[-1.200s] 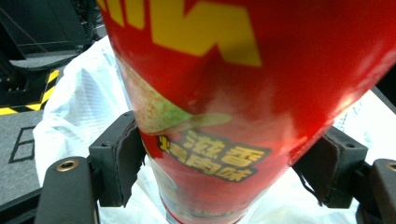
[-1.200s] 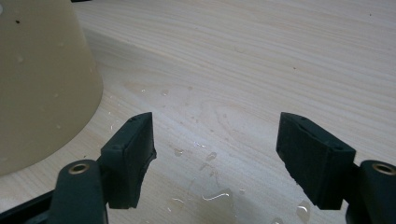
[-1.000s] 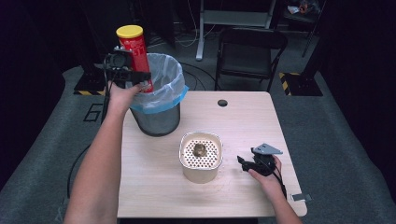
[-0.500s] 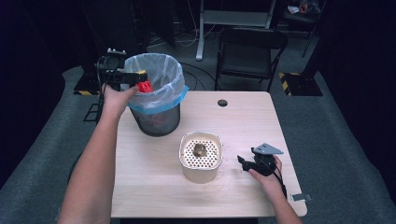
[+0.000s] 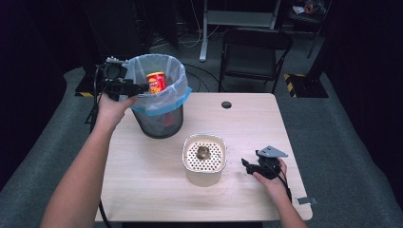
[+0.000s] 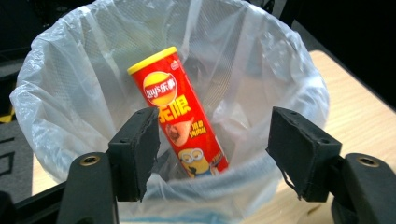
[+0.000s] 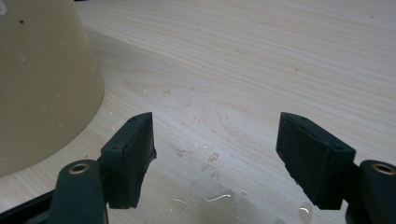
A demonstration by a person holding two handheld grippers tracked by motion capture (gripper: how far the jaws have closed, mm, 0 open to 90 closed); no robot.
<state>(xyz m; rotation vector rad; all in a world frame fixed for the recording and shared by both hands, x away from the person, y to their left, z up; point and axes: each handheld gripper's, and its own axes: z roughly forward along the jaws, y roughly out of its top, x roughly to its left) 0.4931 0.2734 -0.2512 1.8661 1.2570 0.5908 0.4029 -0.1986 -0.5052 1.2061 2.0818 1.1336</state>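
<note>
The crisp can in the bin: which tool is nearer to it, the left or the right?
Left. The left tool is at the bin's rim beside the crisp can; the right tool rests across the table by the cream container.

Chips can (image 5: 156,81) leaning inside bin (image 5: 159,124) at tabletop (image 5: 142,171) far left; perforated container (image 5: 205,159) in front, right of it; chair (image 5: 254,57) behind tabletop.

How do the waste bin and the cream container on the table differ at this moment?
The waste bin is dark mesh, round and lined with a clear plastic bag; the cream container is solid-walled, squarish and topped with a perforated insert. The waste bin is taller and holds a red chip can leaning inside; the cream container carries a small brownish lump on its insert. Both stand upright on the wooden table.
</note>
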